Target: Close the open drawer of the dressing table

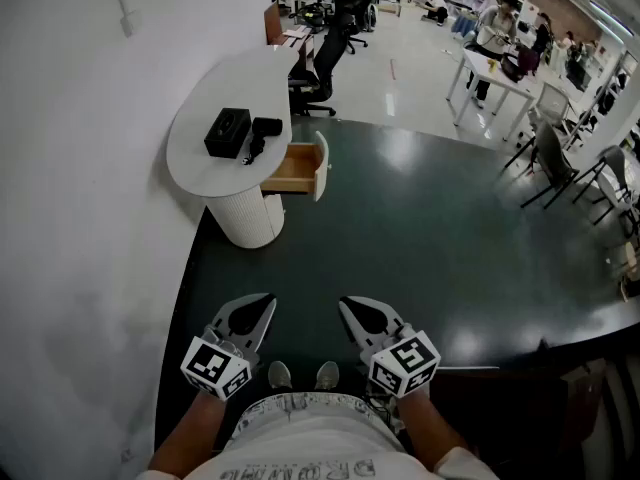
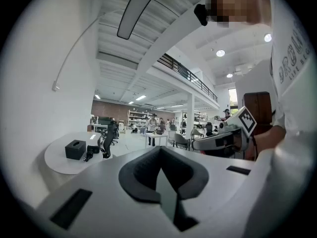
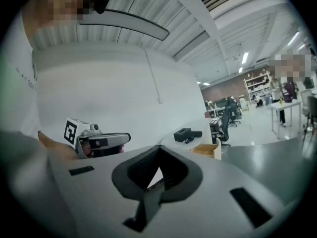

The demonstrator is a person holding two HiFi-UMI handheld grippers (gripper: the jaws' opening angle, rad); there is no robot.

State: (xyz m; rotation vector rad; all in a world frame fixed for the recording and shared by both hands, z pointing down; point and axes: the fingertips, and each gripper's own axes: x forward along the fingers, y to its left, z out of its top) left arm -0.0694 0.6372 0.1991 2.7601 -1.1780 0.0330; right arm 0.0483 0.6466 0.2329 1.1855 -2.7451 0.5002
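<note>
The left gripper (image 1: 267, 301) and right gripper (image 1: 346, 306) are held empty, jaws together; the white oval dressing table (image 1: 195, 158)'s open light-wood drawer (image 1: 298, 168) could be jammed by an off-centre push.

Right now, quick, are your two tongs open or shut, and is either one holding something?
Left tongs: shut, holding nothing.
Right tongs: shut, holding nothing.

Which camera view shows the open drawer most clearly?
The head view: it looks down into the drawer, pulled out of the dressing table. The right gripper view shows it small, from the side. The left gripper view shows only the tabletop.
</note>
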